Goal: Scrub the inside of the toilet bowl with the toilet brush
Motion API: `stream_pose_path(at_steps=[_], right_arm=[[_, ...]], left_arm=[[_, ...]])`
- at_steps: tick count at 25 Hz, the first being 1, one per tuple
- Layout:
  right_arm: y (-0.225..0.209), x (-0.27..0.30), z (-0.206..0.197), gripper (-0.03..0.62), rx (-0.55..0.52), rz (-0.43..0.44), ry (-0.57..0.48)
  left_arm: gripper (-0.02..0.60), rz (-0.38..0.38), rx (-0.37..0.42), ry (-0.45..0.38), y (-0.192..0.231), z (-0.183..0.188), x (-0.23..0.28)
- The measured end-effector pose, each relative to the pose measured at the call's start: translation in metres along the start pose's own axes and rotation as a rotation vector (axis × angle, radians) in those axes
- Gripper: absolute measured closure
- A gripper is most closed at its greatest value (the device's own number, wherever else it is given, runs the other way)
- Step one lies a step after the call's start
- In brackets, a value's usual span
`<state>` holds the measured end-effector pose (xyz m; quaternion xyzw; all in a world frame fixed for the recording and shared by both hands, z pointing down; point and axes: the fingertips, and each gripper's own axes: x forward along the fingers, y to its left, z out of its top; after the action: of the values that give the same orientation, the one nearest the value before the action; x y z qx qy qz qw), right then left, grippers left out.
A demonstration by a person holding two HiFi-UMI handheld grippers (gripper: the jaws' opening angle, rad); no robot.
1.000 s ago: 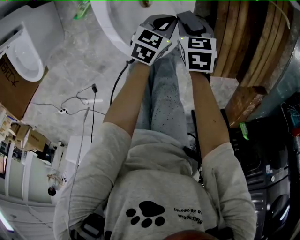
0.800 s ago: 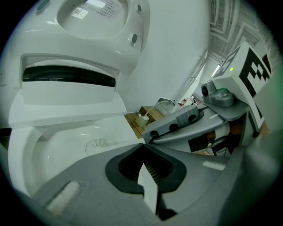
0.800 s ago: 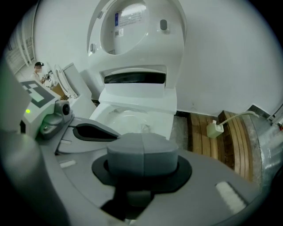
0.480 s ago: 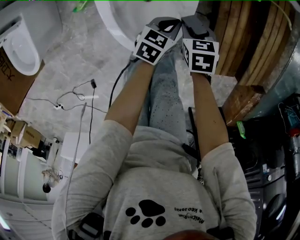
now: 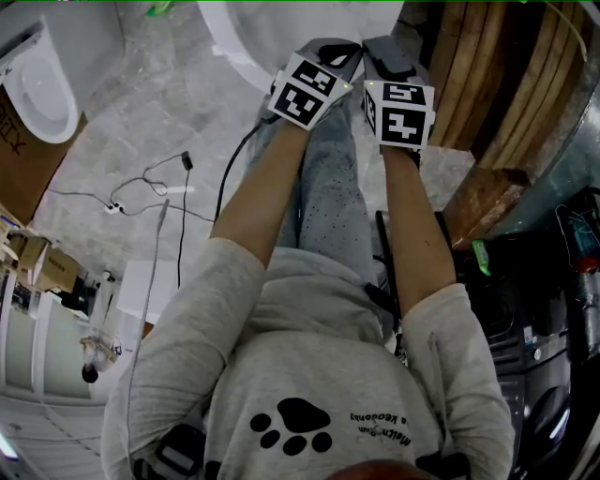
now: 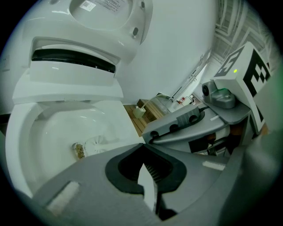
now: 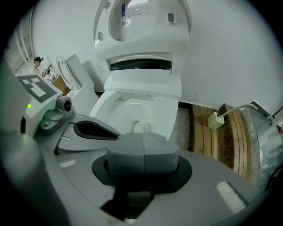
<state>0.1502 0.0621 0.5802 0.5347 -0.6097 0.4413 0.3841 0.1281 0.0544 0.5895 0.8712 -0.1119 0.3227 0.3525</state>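
The white toilet (image 5: 253, 28) stands at the top of the head view, lid up. In the left gripper view its bowl (image 6: 31, 145) holds the toilet brush's head (image 6: 95, 142) beside a brownish patch (image 6: 79, 151). My left gripper (image 6: 148, 176) is shut on a white strip that looks like the brush handle. The right gripper (image 7: 142, 156) has its tips pressed together, and nothing shows between them. The brush head (image 7: 141, 127) lies just beyond them in the bowl. Both grippers, left (image 5: 336, 49) and right (image 5: 382, 42), are held side by side over the toilet's near edge.
Wooden slats (image 5: 487, 84) lie right of the toilet, with a white plug (image 7: 215, 120) on them. A second white toilet (image 5: 42, 89) sits on a cardboard box at the far left. Cables (image 5: 150, 197) trail across the grey floor. Dark machines (image 5: 553, 309) stand at the right.
Both grippers have shifted slightly up and right in the head view, staying side by side. Their jaws have not visibly changed.
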Motion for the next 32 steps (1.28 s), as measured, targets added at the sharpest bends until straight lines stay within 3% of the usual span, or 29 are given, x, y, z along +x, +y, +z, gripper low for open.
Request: stream_pose_path(at_steps=[21, 32], right_arm=[[0.041, 0.01, -0.041, 0.447, 0.008, 0.039, 0.055], [0.068, 0.022, -0.041, 0.444, 0.055, 0.08, 0.075]], left_arm=[[0.592, 0.026, -0.08, 0.041, 0.002, -0.055, -0.021], [0.592, 0.059, -0.146, 0.039, 0.022, -0.068, -0.037]])
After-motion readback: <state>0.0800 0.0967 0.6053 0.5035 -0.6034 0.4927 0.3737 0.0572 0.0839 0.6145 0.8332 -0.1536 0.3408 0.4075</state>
